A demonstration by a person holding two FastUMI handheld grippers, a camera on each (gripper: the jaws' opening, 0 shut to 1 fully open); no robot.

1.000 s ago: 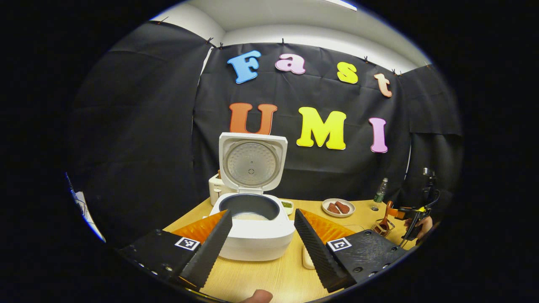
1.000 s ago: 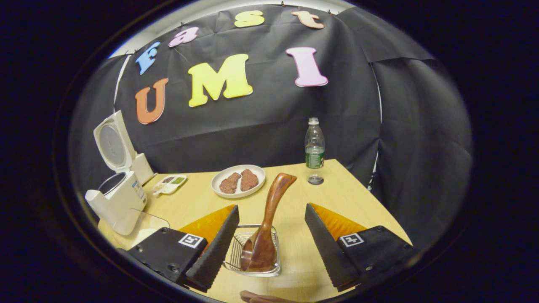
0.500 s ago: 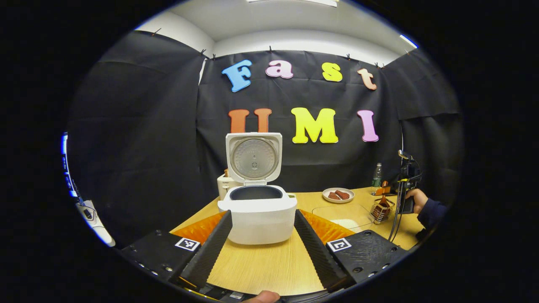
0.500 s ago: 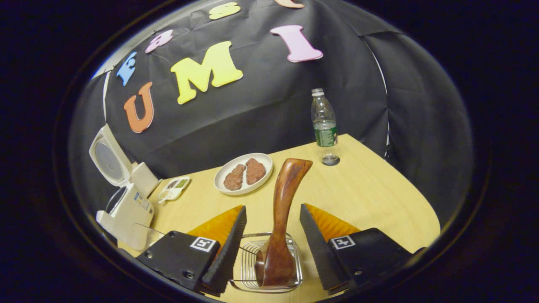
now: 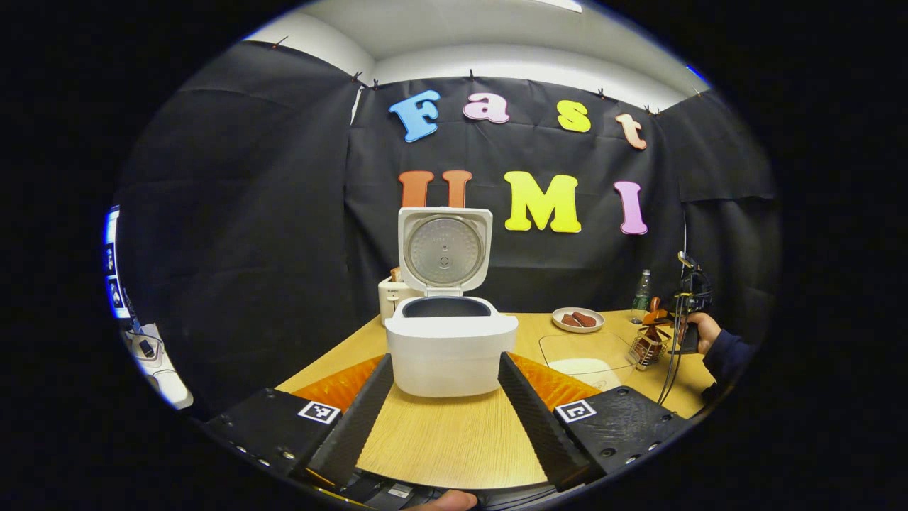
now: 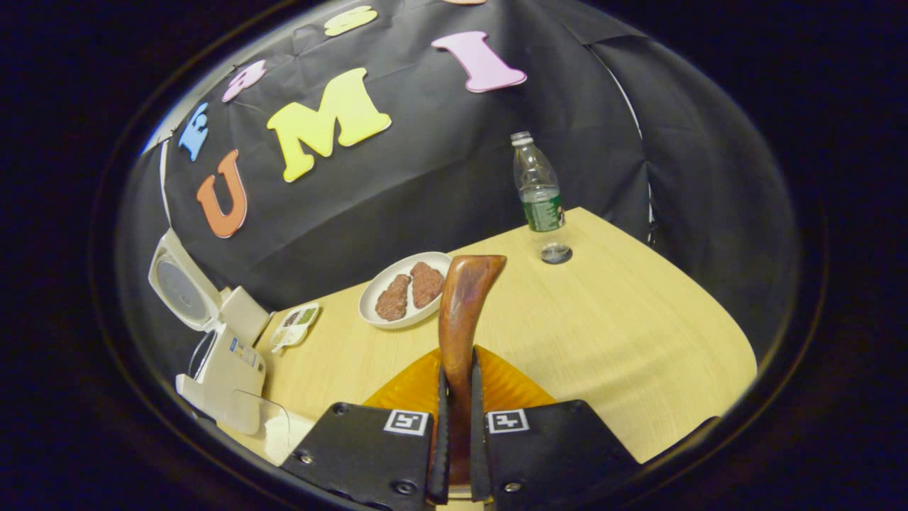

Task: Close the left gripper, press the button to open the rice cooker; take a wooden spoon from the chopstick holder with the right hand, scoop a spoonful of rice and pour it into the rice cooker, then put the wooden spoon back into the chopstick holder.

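The rice cooker [image 5: 452, 348] is standing near the surface's left back corner with its lid [image 5: 445, 250] swung fully upright, so the button step reads as done. The left tool [image 5: 441, 404] is hanging in front of the cooker with its fingers spread wide apart, gripping nothing, the cooker body framed between them but not touched. Step in hand, as I judge it: taking the wooden spoon [image 6: 460, 333] out of the chopstick holder [image 5: 644, 349]. In the right gripper view the right tool [image 6: 455, 440] is sitting with its two fingers brought together on the lower shaft of the spoon's handle, both pads pressing it, with the curved handle end rising above them toward the plate of meat [image 6: 406, 289]. The spoon's bowl is hidden below the fingers, so whether it is sitting in the holder or has lifted off cannot be told from that view; in the left gripper view the holder is standing near the surface's right edge with the spoon's handle rising from it beside the person's hand [image 5: 704, 332]. A clear container of rice [image 5: 586, 355] is lying on the surface between cooker and holder. A water bottle [image 6: 538, 188] and its loose cap [image 6: 555, 253] are sitting near the right back corner, and a small divided dish [image 6: 296, 321] is resting beside the cooker. Next move calls for a straight upward lift so the bowl clears the wire rim without tipping the holder, then a carry leftward to the rice container. Risk, by my reading: the smooth, curved handle pivoting between the pads during the scoop.
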